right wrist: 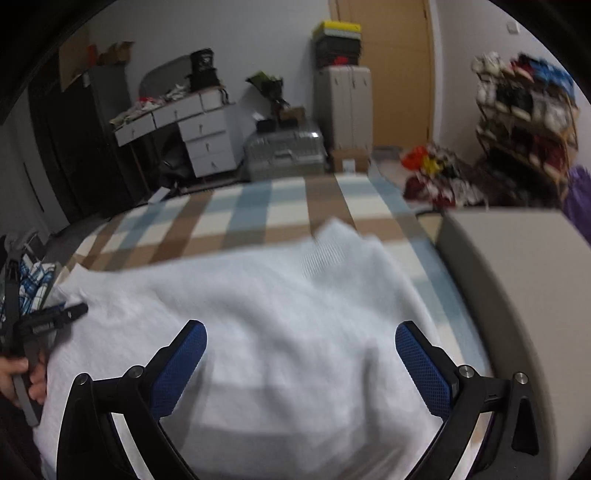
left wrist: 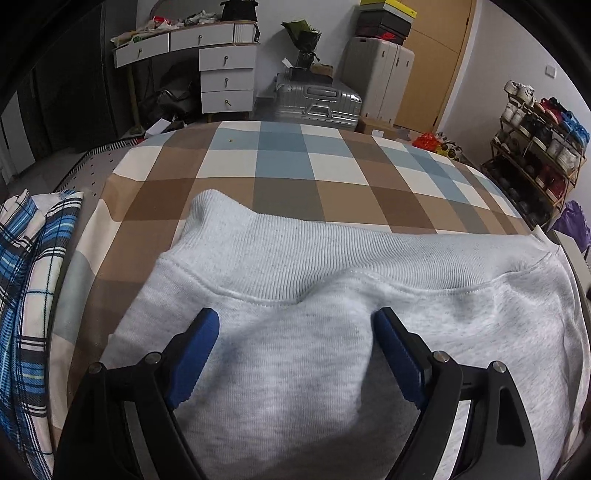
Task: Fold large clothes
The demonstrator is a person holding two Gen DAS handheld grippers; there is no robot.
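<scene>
Sweatshirt (left wrist: 332, 332), light grey, lies on the bed over a checked blanket (left wrist: 280, 170) of brown, blue and cream squares. Left wrist view: ribbed hem band runs across the frame, its left corner humped up. Left claw (left wrist: 295, 325) is spread wide, released, blue pads (left wrist: 195, 358) hovering over the grey body just short of the hem seam; whether the tips touch the cloth, cannot tell. A blue plaid garment (left wrist: 29, 295) is bunched at the bed's left edge. Past the foot of the bed: white drawer unit (left wrist: 227, 79), drawers closed, top cluttered; silver suitcase (left wrist: 317, 101) lying flat, closed, with a potted plant (left wrist: 304, 40) on it; beige suitcase (left wrist: 376, 77) upright with shoe boxes (left wrist: 386, 18) stacked on top. Shoe rack (left wrist: 535, 147) at right, shelves full of shoes.

Right wrist view, motion-blurred: sweatshirt (right wrist: 258, 314) fills the lower frame on the blanket (right wrist: 236, 218), far corner bunched up. Right claw (right wrist: 301, 347) also spread, released, holding nothing, over the cloth. Left claw (right wrist: 59, 314) shows at the left edge, a hand (right wrist: 22, 376) on its grip. Shoe rack (right wrist: 524, 107) and both suitcases are visible behind, closed.
</scene>
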